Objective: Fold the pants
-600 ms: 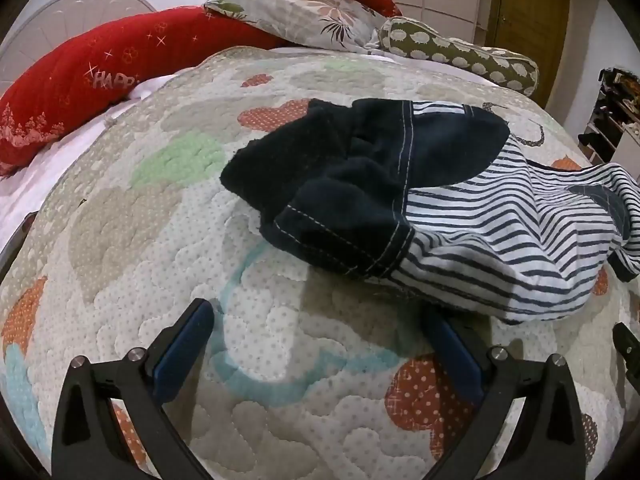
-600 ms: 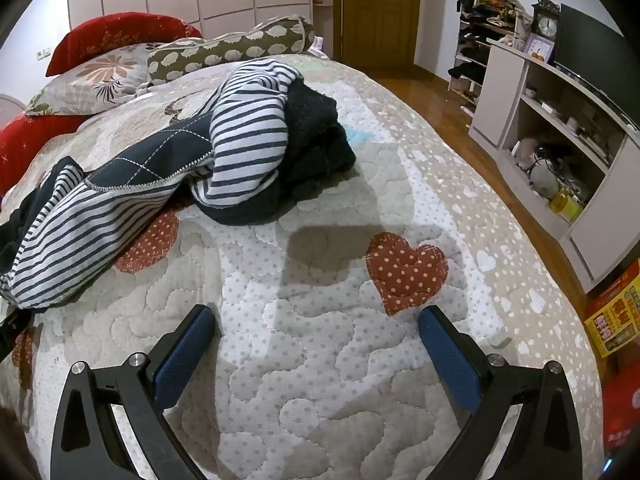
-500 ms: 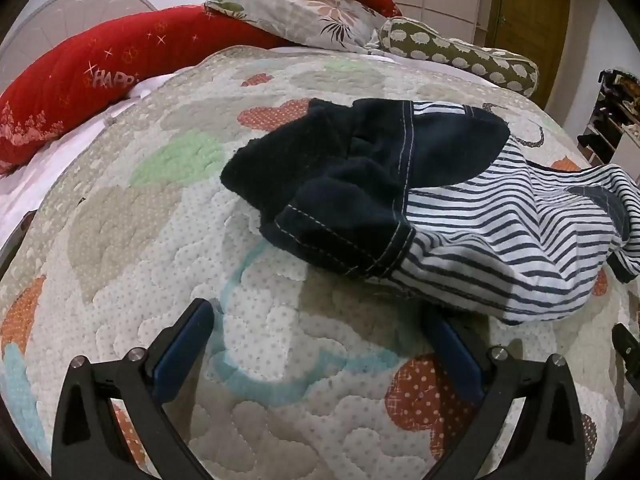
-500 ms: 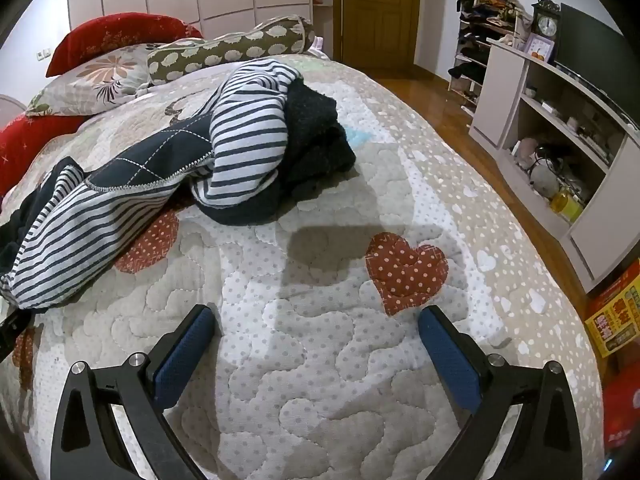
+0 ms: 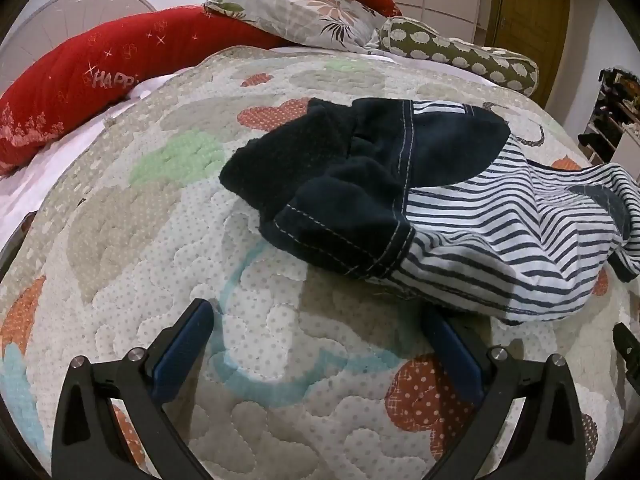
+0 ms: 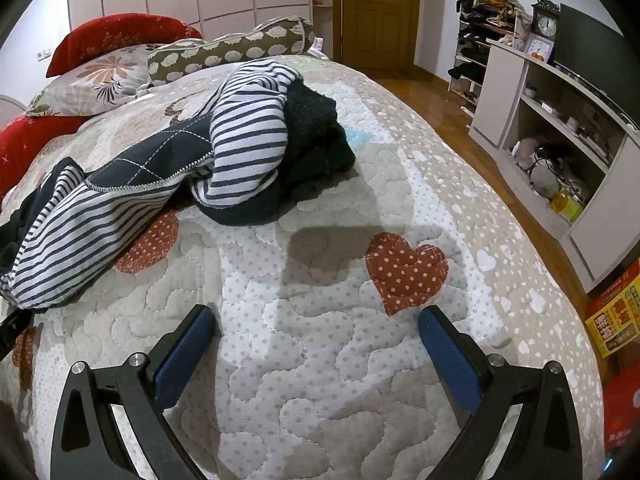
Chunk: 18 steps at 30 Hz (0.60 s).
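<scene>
The pants [image 5: 460, 224] lie crumpled on the quilted bed cover [image 5: 160, 216]: navy-and-white striped cloth with dark navy fleece parts and white stitching. In the left wrist view the heap is just beyond my left gripper [image 5: 320, 320], which is open and empty over the quilt; its right finger [image 5: 452, 344] sits close under the striped edge. In the right wrist view the pants [image 6: 180, 168] stretch from the left edge to the middle. My right gripper [image 6: 316, 328] is open and empty over bare quilt, apart from the cloth.
Red pillows [image 5: 80, 80], a floral pillow [image 5: 304, 12] and a patterned bolster [image 5: 460, 56] lie at the head of the bed. To the right are the bed's edge, wooden floor [image 6: 480, 120], a shelf unit [image 6: 560, 128], a door [image 6: 376, 8] and a yellow box [image 6: 616, 316].
</scene>
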Each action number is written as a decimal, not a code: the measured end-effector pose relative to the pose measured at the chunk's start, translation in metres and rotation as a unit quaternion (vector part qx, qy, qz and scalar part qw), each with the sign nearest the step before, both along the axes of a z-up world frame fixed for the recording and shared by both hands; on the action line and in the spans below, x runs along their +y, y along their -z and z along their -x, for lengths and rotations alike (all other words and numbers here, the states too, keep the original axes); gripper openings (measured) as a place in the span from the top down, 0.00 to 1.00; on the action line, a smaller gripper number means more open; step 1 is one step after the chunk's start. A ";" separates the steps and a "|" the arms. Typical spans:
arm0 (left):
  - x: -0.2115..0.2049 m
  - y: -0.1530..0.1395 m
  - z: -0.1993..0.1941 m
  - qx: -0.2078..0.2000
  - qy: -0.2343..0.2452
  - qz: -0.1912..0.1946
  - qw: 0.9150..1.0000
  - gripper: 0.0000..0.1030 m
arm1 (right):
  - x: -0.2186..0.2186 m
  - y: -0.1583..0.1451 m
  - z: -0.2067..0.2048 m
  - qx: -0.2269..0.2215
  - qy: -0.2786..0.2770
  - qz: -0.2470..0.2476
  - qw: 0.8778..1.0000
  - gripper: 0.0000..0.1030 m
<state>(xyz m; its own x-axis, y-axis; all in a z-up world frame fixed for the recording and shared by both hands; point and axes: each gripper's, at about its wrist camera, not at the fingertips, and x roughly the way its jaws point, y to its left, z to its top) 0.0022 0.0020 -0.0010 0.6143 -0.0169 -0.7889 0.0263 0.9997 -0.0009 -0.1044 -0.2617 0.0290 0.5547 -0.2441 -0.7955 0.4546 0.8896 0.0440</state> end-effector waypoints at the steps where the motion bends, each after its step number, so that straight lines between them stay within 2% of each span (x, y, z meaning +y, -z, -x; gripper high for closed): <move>1: 0.001 0.000 -0.001 0.003 0.000 0.006 1.000 0.00 | 0.000 0.000 0.000 0.000 0.000 0.000 1.000 0.00; 5: 0.002 0.000 -0.005 0.019 0.014 0.008 1.000 0.00 | 0.000 -0.001 0.000 0.000 0.000 0.002 1.000 0.00; 10: 0.008 0.001 0.006 0.008 0.027 0.023 0.999 0.00 | 0.000 -0.002 0.001 -0.001 0.000 0.000 1.000 0.00; 13: 0.009 0.001 0.022 0.003 0.036 0.012 0.999 0.00 | -0.002 -0.002 0.005 0.003 -0.005 -0.010 1.000 0.00; 18: 0.016 0.003 0.052 -0.019 0.048 -0.006 0.999 0.00 | 0.000 -0.007 0.017 0.040 -0.052 -0.029 0.997 0.00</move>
<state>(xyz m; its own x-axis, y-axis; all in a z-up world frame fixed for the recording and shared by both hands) -0.0501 0.0177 -0.0042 0.6403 -0.0681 -0.7651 0.1212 0.9925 0.0131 -0.1211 -0.2622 0.0359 0.5086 -0.1396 -0.8496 0.3635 0.9293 0.0649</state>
